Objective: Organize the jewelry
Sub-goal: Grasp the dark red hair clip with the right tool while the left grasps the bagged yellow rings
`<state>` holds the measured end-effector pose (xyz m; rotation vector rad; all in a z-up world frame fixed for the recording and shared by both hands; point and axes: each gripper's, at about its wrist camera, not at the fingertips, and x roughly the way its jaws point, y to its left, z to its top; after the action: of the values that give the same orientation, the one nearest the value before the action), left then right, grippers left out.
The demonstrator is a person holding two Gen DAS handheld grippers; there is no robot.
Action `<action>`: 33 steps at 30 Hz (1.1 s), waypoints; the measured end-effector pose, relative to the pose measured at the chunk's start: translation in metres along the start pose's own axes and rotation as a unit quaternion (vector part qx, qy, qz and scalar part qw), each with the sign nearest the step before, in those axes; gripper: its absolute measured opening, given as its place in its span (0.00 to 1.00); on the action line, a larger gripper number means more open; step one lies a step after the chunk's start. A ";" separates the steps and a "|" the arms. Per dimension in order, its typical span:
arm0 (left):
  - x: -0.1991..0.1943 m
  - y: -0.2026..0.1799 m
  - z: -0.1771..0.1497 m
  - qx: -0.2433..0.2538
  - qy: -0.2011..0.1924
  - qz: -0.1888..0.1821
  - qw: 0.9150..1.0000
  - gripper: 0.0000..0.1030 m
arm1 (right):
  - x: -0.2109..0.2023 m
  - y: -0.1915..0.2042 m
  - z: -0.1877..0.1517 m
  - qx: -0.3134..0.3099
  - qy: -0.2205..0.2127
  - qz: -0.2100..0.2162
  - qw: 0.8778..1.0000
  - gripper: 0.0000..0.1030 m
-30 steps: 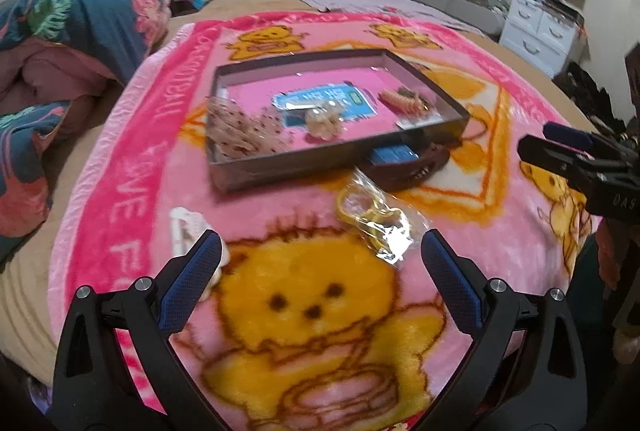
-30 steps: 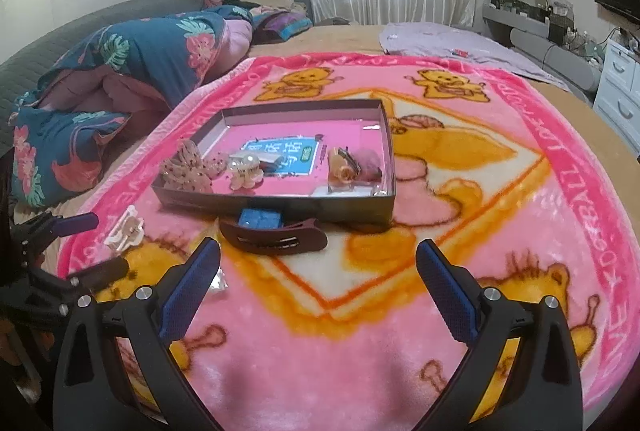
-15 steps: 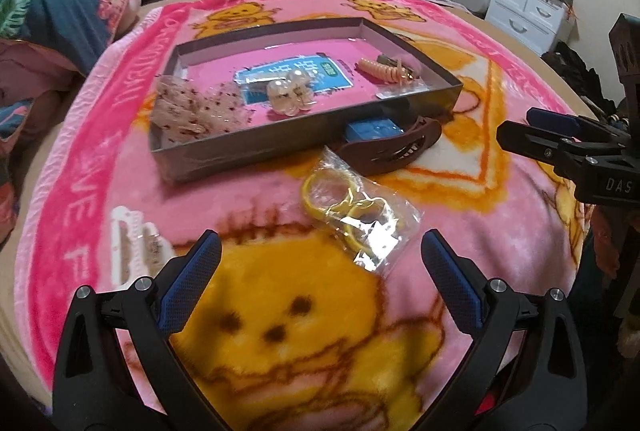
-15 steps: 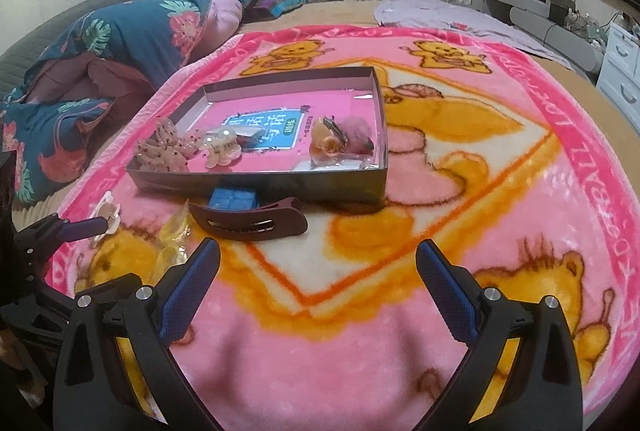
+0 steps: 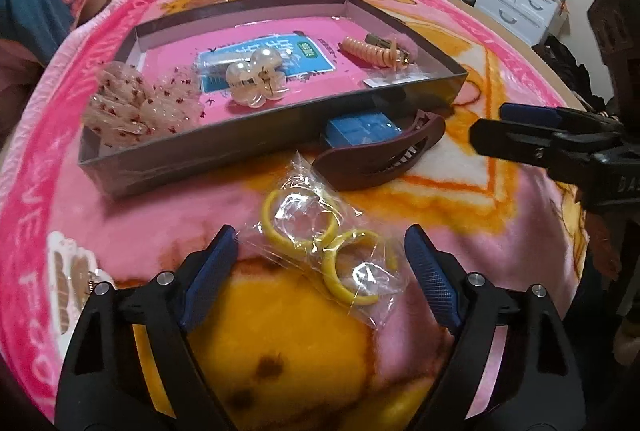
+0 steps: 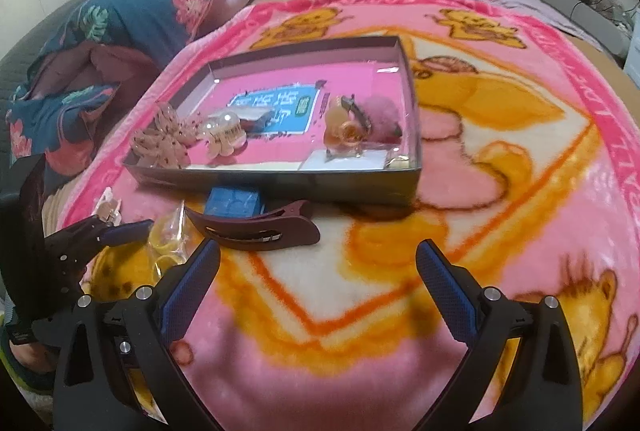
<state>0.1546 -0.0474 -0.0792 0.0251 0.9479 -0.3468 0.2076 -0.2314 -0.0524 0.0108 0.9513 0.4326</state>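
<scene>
The left gripper (image 5: 320, 263) stands spread wide, its two blue pads on either side of a clear bag (image 5: 320, 243) that lies flat on the blanket (image 5: 460, 215); neither pad is seen to touch it. The bag holds two yellow rings (image 5: 298, 219). The right gripper (image 6: 318, 279) is also spread wide, with nothing but blanket between its pads.

Only the left view shows the rings plainly enough to count. It also shows a white clip (image 5: 70, 271) to the left of the left gripper, and an orange coil (image 5: 370, 51) in the far right corner of the tray (image 5: 192, 163). From the right view the bag (image 6: 168, 235) is a small crumple just left of that gripper, half hidden behind the left gripper (image 6: 100, 235), which comes in from the left edge. The right view alone shows a pink pompom (image 6: 380, 115) in the tray (image 6: 340, 187), beside an orange piece (image 6: 344, 131) whose kind I cannot tell.

Ahead of both grippers, between them and the tray, lies one brown clip (image 5: 380, 155), and behind it, against the tray's near wall, one blue box (image 5: 360, 127). Inside the tray the left view shows one dotted bow (image 5: 132, 107) at the near left, one pearly clip (image 5: 256, 79) in the middle, and one blue card (image 5: 304, 59) under it. The right gripper (image 5: 552, 143) juts in at the right of the left view, beyond the brown clip.
</scene>
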 end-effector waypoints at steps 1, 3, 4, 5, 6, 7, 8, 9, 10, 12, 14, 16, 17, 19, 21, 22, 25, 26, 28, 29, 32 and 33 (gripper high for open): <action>0.000 0.002 0.000 -0.002 0.001 -0.004 1.000 0.72 | 0.003 0.001 0.001 -0.001 0.005 0.004 1.000 0.95; -0.004 0.007 0.000 -0.012 -0.001 -0.008 1.000 0.64 | 0.014 0.003 0.004 -0.003 0.016 0.011 1.000 0.95; -0.006 0.011 0.001 -0.021 -0.002 -0.014 1.000 0.60 | 0.018 0.004 0.006 -0.002 0.021 0.013 1.000 0.95; -0.009 0.015 0.001 -0.028 -0.002 -0.018 0.999 0.58 | 0.023 0.005 0.007 -0.001 0.026 0.018 1.000 0.95; -0.009 0.018 0.000 -0.030 -0.001 -0.016 0.999 0.58 | 0.028 0.007 0.008 0.002 0.031 0.024 0.999 0.95; -0.010 0.020 -0.001 -0.033 0.001 -0.015 0.999 0.56 | 0.032 0.008 0.008 0.003 0.033 0.027 0.999 0.95; -0.011 0.022 -0.002 -0.035 0.002 -0.015 0.999 0.47 | 0.034 0.010 0.008 0.001 0.035 0.031 0.999 0.95; -0.012 0.025 -0.003 -0.039 0.003 -0.018 0.999 0.47 | 0.037 0.013 0.009 -0.003 0.035 0.033 0.999 0.95; -0.014 0.027 -0.005 -0.044 0.004 -0.021 0.999 0.45 | 0.040 0.015 0.009 -0.007 0.035 0.035 0.999 0.95; -0.018 0.029 -0.007 -0.043 0.004 -0.021 0.999 0.40 | 0.044 0.017 0.010 -0.004 0.035 0.038 0.999 0.95; -0.023 0.032 -0.012 -0.048 0.006 -0.024 0.999 0.39 | 0.047 0.018 0.011 0.002 0.033 0.043 0.999 0.95; -0.026 0.036 -0.017 -0.054 0.008 -0.025 0.998 0.38 | 0.049 0.023 0.010 -0.008 0.029 0.040 0.999 0.94; -0.028 0.037 -0.019 -0.056 0.008 -0.028 0.998 0.38 | 0.049 0.026 0.009 -0.016 0.028 0.037 0.999 0.92; -0.030 0.038 -0.021 -0.058 0.008 -0.029 0.998 0.37 | 0.047 0.031 0.006 -0.031 0.029 0.041 0.998 0.73; -0.032 0.038 -0.022 -0.058 0.007 -0.031 0.998 0.37 | 0.043 0.034 0.002 -0.039 0.026 0.036 0.998 0.58; -0.032 0.038 -0.022 -0.059 0.007 -0.032 0.998 0.36 | 0.040 0.033 0.000 -0.040 0.023 0.039 0.998 0.47; -0.033 0.040 -0.022 -0.065 0.005 -0.038 0.997 0.35 | 0.030 0.028 -0.007 -0.028 0.016 0.055 0.998 0.24; -0.034 0.041 -0.021 -0.069 0.004 -0.042 0.997 0.33 | 0.024 0.027 -0.010 -0.028 0.012 0.060 0.998 0.21; -0.035 0.041 -0.021 -0.075 0.002 -0.048 0.996 0.32 | 0.015 0.029 -0.013 -0.034 0.004 0.065 0.997 0.15; -0.036 0.041 -0.020 -0.077 0.000 -0.050 0.996 0.30 | 0.011 0.031 -0.015 -0.037 -0.001 0.066 0.997 0.13; -0.041 0.038 -0.018 -0.077 -0.008 -0.057 0.995 0.19 | -0.006 0.037 -0.017 -0.054 -0.025 0.065 0.996 0.06; -0.042 0.038 -0.018 -0.079 -0.010 -0.064 0.995 0.12 | -0.013 0.039 -0.018 -0.060 -0.036 0.060 0.996 0.05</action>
<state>0.1295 0.0029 -0.0614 -0.1842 0.9580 -0.3878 0.1735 -0.2034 -0.0450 -0.0260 0.8554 0.5971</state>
